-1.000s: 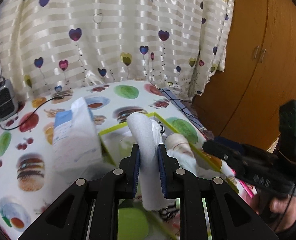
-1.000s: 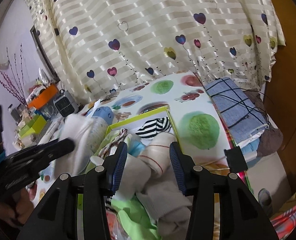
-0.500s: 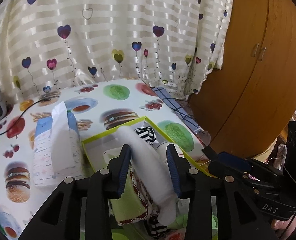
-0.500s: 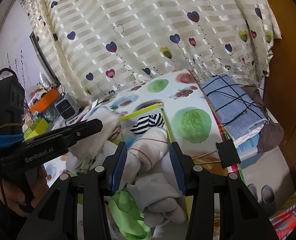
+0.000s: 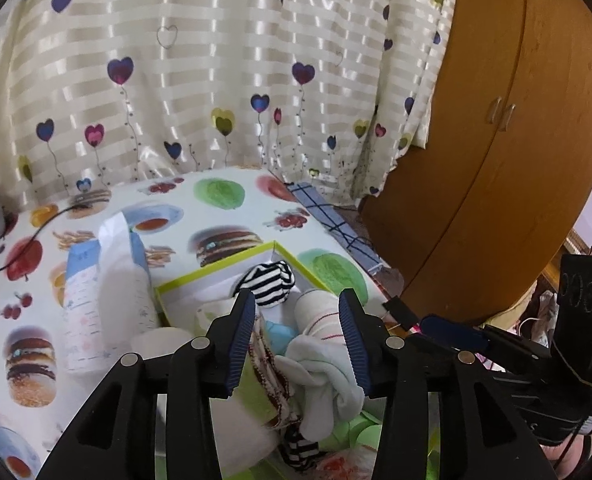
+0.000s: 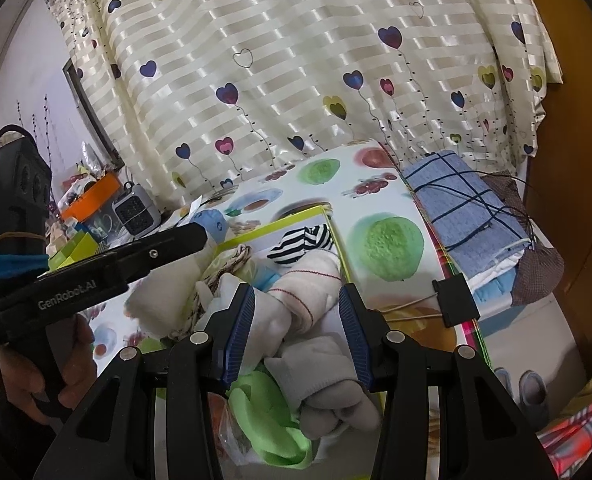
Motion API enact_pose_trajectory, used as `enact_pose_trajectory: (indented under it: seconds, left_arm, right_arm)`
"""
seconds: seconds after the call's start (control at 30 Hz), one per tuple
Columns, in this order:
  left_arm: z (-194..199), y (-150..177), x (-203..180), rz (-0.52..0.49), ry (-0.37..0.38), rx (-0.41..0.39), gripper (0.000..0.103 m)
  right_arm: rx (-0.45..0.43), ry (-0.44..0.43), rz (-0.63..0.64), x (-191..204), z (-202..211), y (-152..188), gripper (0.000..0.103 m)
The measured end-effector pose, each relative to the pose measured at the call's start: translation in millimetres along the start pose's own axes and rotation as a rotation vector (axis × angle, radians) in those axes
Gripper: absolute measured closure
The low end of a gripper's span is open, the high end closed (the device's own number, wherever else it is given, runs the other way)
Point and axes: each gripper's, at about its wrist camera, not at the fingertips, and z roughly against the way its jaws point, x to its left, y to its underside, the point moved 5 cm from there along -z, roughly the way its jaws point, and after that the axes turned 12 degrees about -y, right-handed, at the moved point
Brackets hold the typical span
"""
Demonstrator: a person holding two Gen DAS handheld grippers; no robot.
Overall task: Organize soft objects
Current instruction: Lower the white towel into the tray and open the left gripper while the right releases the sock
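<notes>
A yellow-green rimmed box point(image 5: 216, 270) point(image 6: 272, 226) on the table holds several soft things: a black-and-white striped sock point(image 5: 270, 282) point(image 6: 306, 240), a cream roll with red lines point(image 5: 316, 312) point(image 6: 312, 292), a knotted white sock point(image 5: 324, 376), grey socks point(image 6: 328, 392) and a green cloth point(image 6: 272, 424). A white roll point(image 5: 164, 338) point(image 6: 156, 304) lies at the box's left side. My left gripper point(image 5: 300, 332) is open and empty above the box. My right gripper point(image 6: 296, 328) is open and empty over the cream roll.
A blue-and-white tissue pack point(image 5: 104, 284) lies left of the box. A small heater point(image 6: 134, 210) stands at the back left. A folded blue checked cloth point(image 6: 468, 216) lies at the table's right edge. A wooden wardrobe point(image 5: 496, 140) stands to the right. Curtains hang behind.
My left gripper opened and let go of the white roll, which now lies at the box's left side. The left gripper drew back. The right gripper stayed open over the socks.
</notes>
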Motion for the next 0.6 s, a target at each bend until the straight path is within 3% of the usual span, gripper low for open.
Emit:
enact_pose_trajectory:
  seconds: [0.4,0.6]
  left_arm:
    - [36,19,65,0.073,-0.130,-0.014,0.061]
    - [26,37,66,0.055,-0.132,0.056,0.061]
  right_arm:
    - [-0.005,-0.017,0.015,11,3,2,0.058]
    - [0.020,-0.049,0.043,28,-6,5,0.058]
